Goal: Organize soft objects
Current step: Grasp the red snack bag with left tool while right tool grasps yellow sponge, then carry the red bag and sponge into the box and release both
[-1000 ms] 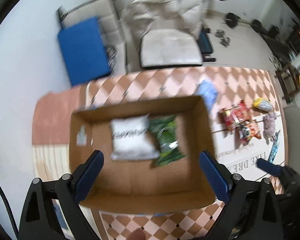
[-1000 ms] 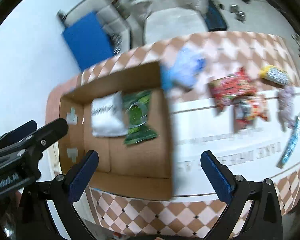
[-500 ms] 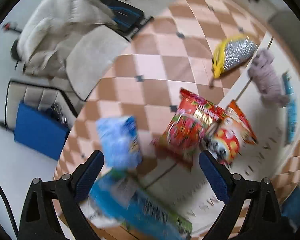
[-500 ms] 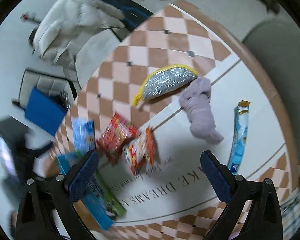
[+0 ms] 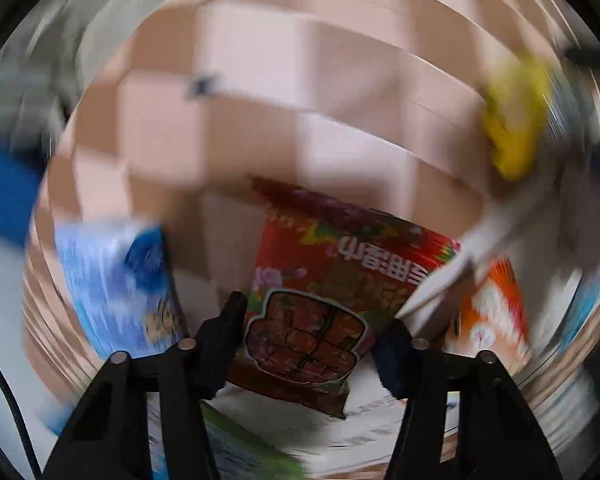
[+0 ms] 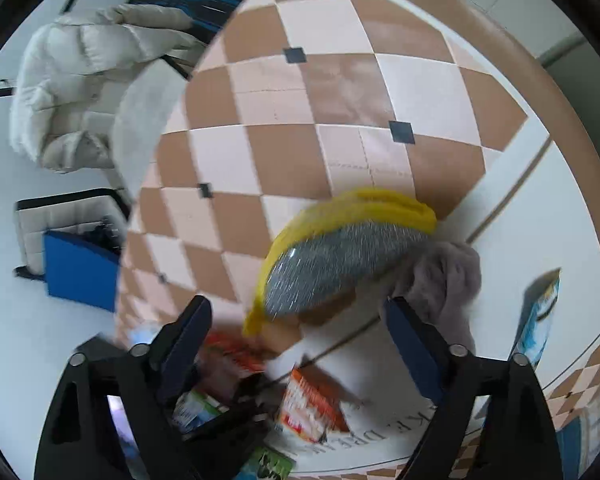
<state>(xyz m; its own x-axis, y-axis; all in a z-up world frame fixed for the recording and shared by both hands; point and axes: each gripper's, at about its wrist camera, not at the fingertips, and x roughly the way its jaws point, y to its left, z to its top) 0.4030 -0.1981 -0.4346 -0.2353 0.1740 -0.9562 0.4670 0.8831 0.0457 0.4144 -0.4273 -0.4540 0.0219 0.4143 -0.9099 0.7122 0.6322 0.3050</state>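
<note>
Our left tool [image 5: 308, 344], jaws narrowed, straddles the red snack packet [image 5: 324, 308], dead ahead on the desk [image 5: 300, 92]; our right tool [image 6: 296, 344] gapes wide behind the yellow sponge [image 6: 340, 256].

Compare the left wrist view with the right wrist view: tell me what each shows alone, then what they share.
Only the left wrist view shows the red snack packet close up between the left tool's fingers, with a light-blue packet beside it.

Only the right wrist view shows the grey crumpled cloth, the long blue sachet and the cream padded jacket, ahead of the open right tool.

Both show the yellow-and-silver scrubbing pad, the orange snack packet and the checked tabletop.
</note>
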